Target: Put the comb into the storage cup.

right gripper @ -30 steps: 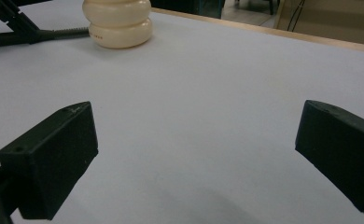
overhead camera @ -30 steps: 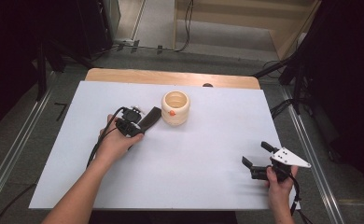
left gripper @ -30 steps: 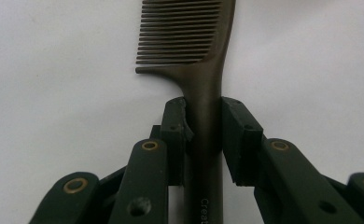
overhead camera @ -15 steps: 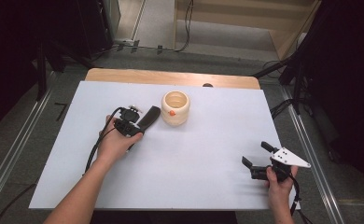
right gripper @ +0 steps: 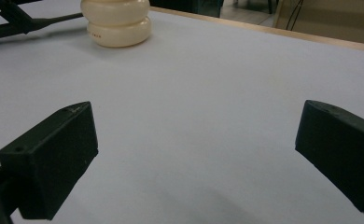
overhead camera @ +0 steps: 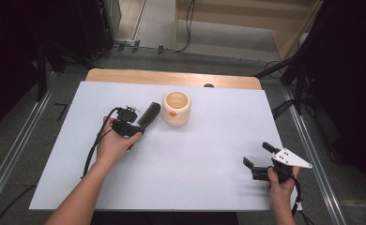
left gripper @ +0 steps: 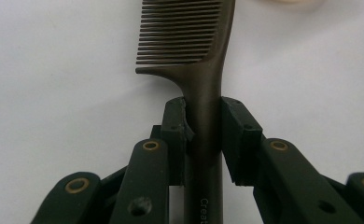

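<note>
Gripping comb [left gripper: 203, 70] handle, left hand-held gripper [left gripper: 203, 126] clenched; teeth end points toward cup [overhead camera: 176, 108].

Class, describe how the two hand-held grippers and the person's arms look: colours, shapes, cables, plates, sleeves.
The left gripper and the right gripper are both black, with blocky rectangular jaw pads on linkages pinned by brass-coloured rivets. A black cable trails from each. The right one carries a grey three-cornered plate. Both forearms are bare, with no sleeves.

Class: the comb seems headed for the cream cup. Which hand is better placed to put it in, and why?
Left. The left tongs are shut on the comb right beside the cup. The right tongs are open, far off near the table's front edge.
</note>
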